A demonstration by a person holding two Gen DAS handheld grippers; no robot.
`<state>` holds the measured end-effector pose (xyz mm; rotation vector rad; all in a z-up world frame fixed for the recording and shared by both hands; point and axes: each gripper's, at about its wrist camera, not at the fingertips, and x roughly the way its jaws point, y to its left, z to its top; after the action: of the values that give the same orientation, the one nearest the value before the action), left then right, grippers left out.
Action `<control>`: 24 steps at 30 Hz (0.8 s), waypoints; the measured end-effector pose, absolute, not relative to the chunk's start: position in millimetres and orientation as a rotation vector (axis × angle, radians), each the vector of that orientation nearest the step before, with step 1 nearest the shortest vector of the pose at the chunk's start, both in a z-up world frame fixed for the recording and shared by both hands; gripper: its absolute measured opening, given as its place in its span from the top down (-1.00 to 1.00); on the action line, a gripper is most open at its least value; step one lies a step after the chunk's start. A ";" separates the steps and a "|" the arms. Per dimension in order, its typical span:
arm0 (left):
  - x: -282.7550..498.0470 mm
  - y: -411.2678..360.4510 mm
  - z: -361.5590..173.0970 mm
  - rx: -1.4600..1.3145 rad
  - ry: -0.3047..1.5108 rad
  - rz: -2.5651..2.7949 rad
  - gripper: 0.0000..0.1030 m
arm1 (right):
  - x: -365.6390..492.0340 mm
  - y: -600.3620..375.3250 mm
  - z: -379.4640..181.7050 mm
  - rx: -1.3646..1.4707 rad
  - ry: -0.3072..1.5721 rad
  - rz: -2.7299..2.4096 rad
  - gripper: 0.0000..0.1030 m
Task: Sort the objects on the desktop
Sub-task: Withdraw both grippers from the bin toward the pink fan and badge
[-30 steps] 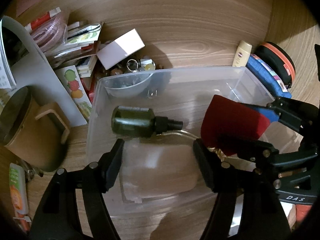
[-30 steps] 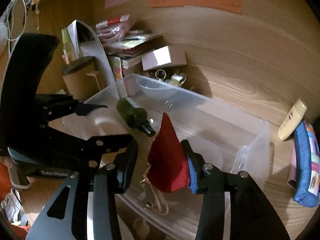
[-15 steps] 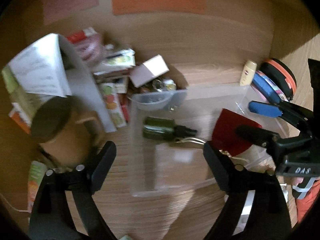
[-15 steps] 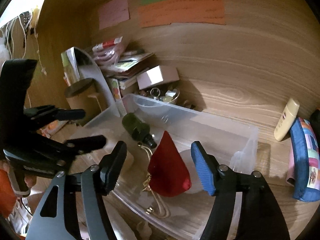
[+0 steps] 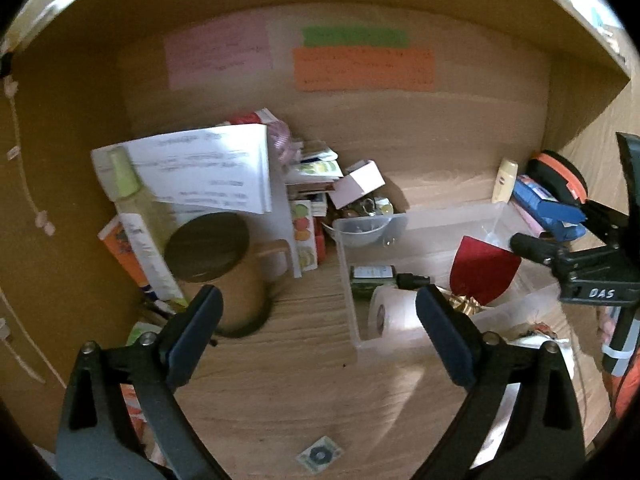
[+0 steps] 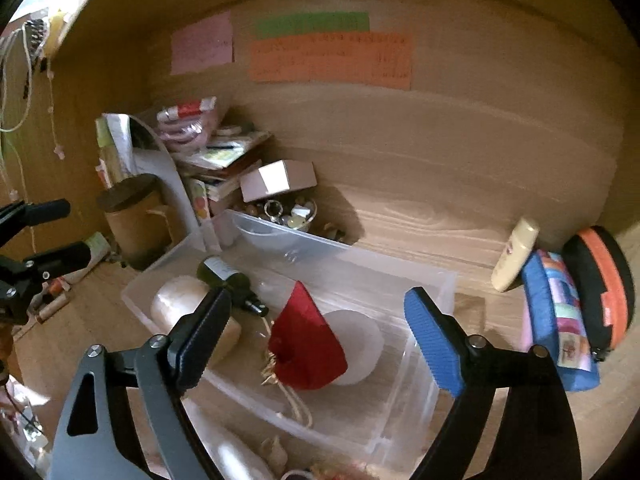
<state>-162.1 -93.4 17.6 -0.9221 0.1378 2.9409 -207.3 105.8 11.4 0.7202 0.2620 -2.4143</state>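
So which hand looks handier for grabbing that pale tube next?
Probably the right. The tube leans just beyond the right gripper, whose jaws are opening with nothing gripped. The left gripper sits nearer the mug.

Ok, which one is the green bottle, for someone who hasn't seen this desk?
Find the clear plastic bin in the middle of the wooden desk. Inside, at its left end, the green bottle lies on its side between a white roll and a red pouch. It is the only dark glass item there, with a pale label and a black cap pointing toward the pouch.
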 end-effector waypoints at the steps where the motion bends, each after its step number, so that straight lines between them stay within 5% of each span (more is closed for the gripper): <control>1: -158.6 -95.4 18.0 -0.916 0.132 2.947 -0.91 | -202.6 107.0 14.2 0.711 0.258 -2.423 -0.70; 8: -127.3 -115.3 11.8 -0.885 0.106 2.957 -0.95 | -154.3 113.5 31.3 0.634 0.235 -2.460 -0.73; 11: -116.7 -120.5 3.9 -0.885 0.111 2.959 -0.96 | -131.2 109.4 30.6 0.615 0.245 -2.433 -0.98; 24: -88.7 -132.6 -48.7 -1.014 0.078 2.870 -0.97 | -42.1 66.5 -10.7 0.611 0.356 -2.314 -0.99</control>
<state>-88.7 -132.6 -48.7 -1.0145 0.0784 2.8705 -42.1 66.5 -10.7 0.6106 0.3562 -2.3141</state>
